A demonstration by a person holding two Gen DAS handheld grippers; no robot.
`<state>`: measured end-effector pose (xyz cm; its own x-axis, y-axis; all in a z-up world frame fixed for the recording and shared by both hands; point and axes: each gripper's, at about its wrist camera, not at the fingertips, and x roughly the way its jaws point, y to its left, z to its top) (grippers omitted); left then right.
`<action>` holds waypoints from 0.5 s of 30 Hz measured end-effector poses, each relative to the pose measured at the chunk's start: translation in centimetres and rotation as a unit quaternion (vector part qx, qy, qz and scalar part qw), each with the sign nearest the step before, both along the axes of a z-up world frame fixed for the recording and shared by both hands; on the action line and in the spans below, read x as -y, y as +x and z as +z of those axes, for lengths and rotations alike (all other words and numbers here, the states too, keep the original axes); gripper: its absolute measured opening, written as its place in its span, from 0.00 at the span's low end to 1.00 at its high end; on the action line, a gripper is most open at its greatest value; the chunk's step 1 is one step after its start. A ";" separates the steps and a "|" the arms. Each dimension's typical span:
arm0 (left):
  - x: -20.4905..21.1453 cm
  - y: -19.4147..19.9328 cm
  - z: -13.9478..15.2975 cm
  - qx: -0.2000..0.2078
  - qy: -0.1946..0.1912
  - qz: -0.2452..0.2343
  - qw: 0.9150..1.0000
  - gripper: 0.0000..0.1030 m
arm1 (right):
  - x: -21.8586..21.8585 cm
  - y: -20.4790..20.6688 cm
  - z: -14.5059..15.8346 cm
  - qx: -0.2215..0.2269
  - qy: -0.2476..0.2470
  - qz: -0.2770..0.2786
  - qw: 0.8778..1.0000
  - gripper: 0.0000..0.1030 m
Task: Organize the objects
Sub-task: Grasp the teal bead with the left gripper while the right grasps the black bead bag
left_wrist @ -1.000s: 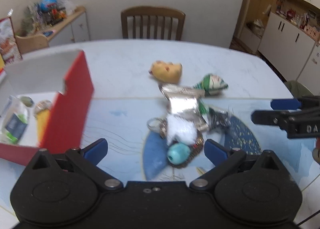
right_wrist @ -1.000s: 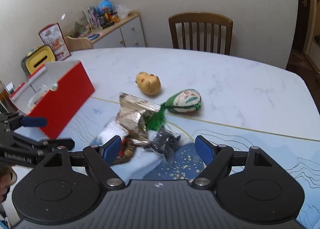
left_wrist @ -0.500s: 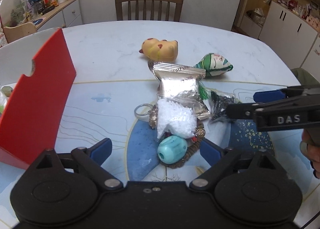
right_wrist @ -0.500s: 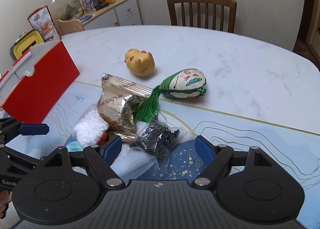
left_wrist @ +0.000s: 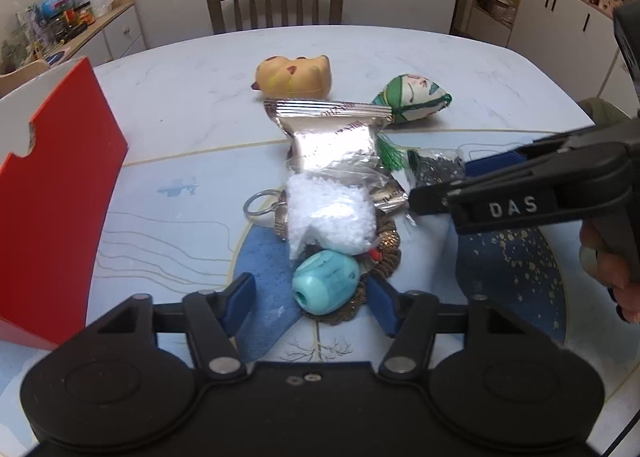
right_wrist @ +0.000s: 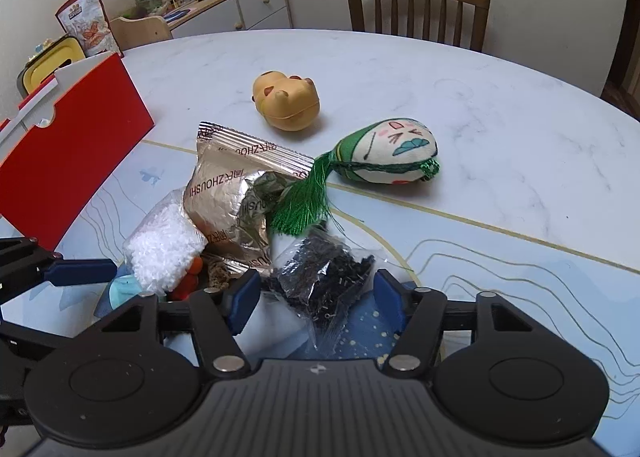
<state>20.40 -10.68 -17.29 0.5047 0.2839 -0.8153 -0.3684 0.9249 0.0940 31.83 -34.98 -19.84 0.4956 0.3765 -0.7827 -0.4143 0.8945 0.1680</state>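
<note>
Both pairs of jaws stand open, with nothing gripped. The left gripper (left_wrist: 312, 299) sits low over the near edge of the worktop (left_wrist: 192, 89), its blue pads either side of a turquoise bead (left_wrist: 325, 287) that lies on a brown woven piece (left_wrist: 390, 253); whether the pads touch the bead cannot be told. The right gripper (right_wrist: 316, 299) also sits low, its pads flanking the near end of a clear bag of black bits (right_wrist: 326, 281), again with contact unclear.

In the left wrist view the right gripper reaches in from the right, roughly level, its tip at the edge of the pile, and part of the hand (left_wrist: 612, 273) holding it shows at the right edge.

Just beyond the bead lies a bag of white granules (left_wrist: 330, 213), with a metal key ring (left_wrist: 260, 203) to its left. Farther on, a silver foil packet (left_wrist: 332, 129) lies partly under the bag of granules. A green-and-white cloth pouch (right_wrist: 390, 157) with a green tassel (right_wrist: 304, 201) lies to the right of the packet, and a yellow animal toy (right_wrist: 288, 101) sits beyond, apart from the pile.

At the left stands a red box (left_wrist: 52, 185). A wooden chair (left_wrist: 276, 1) stands at the far side of the worktop.
</note>
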 end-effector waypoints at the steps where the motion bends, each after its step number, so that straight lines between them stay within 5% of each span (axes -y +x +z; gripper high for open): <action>1: 0.0 0.0 0.0 0.001 -0.002 -0.001 1.000 0.51 | 0.0 0.0 0.0 0.002 0.000 0.000 1.000 0.59; 15: -0.2 0.2 0.4 0.005 -0.030 0.000 1.000 0.32 | 0.4 0.0 0.0 0.003 0.011 -0.007 1.000 0.44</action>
<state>20.59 -10.50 -16.92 0.5124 0.2351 -0.8259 -0.3692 0.9287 0.0353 31.86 -35.42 -19.81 0.5053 0.3870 -0.7713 -0.4026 0.8963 0.1859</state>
